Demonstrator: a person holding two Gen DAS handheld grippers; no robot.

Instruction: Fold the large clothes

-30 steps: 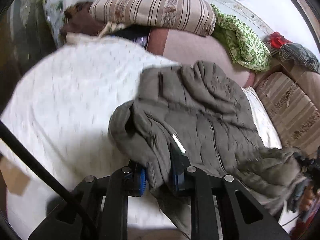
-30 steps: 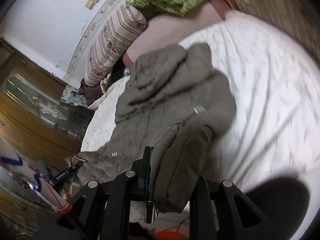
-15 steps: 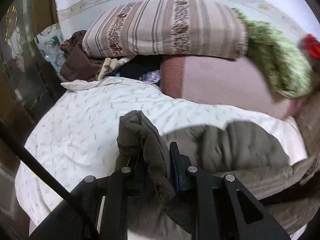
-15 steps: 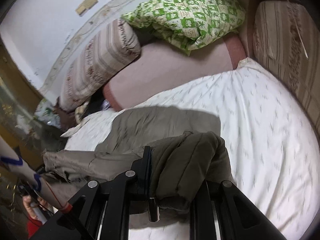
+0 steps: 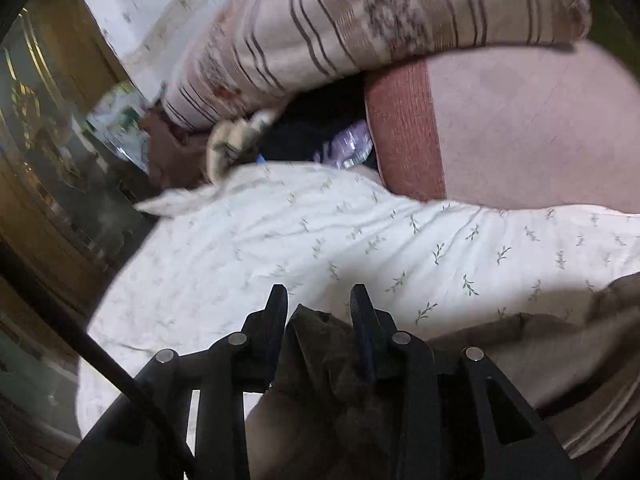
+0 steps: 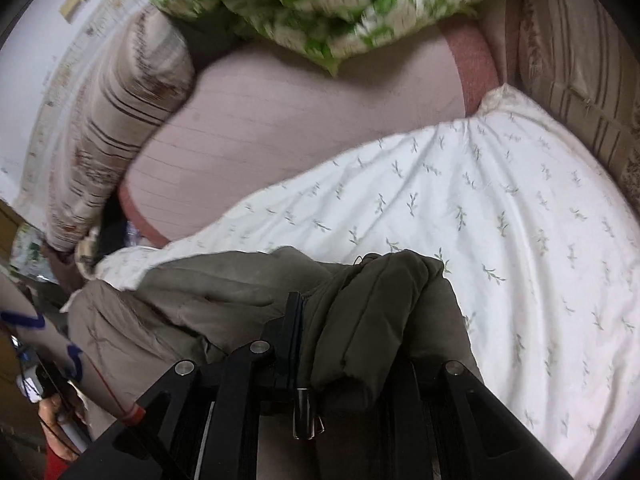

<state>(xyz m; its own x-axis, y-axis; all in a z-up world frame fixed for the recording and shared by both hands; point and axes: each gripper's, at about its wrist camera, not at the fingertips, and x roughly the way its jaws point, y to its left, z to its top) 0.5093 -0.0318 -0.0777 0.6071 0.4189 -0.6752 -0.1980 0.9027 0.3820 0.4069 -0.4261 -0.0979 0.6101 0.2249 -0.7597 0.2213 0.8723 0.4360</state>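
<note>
An olive-grey padded jacket (image 6: pixel 208 300) hangs between my two grippers over the white leaf-print bed sheet (image 6: pixel 500 208). My right gripper (image 6: pixel 352 304) is shut on a thick fold of the jacket; its right finger is hidden under the fabric. In the left wrist view my left gripper (image 5: pixel 319 300) is shut on another bunched edge of the jacket (image 5: pixel 320 344), which trails down and to the right (image 5: pixel 540 344). Both grippers are low, close above the sheet (image 5: pixel 360 240).
At the head of the bed lie a striped bolster (image 5: pixel 360 20), a pink bolster (image 5: pixel 520 128) and a green patterned quilt (image 6: pixel 320 0). A wooden glass-front cabinet (image 5: pixel 40 160) stands at the left. A striped cushion (image 6: pixel 580 60) lines the right side.
Both grippers have carried the jacket edges forward toward the head of the bed and lower. The jacket, earlier spread on the sheet, now hangs bunched behind the fingers.
</note>
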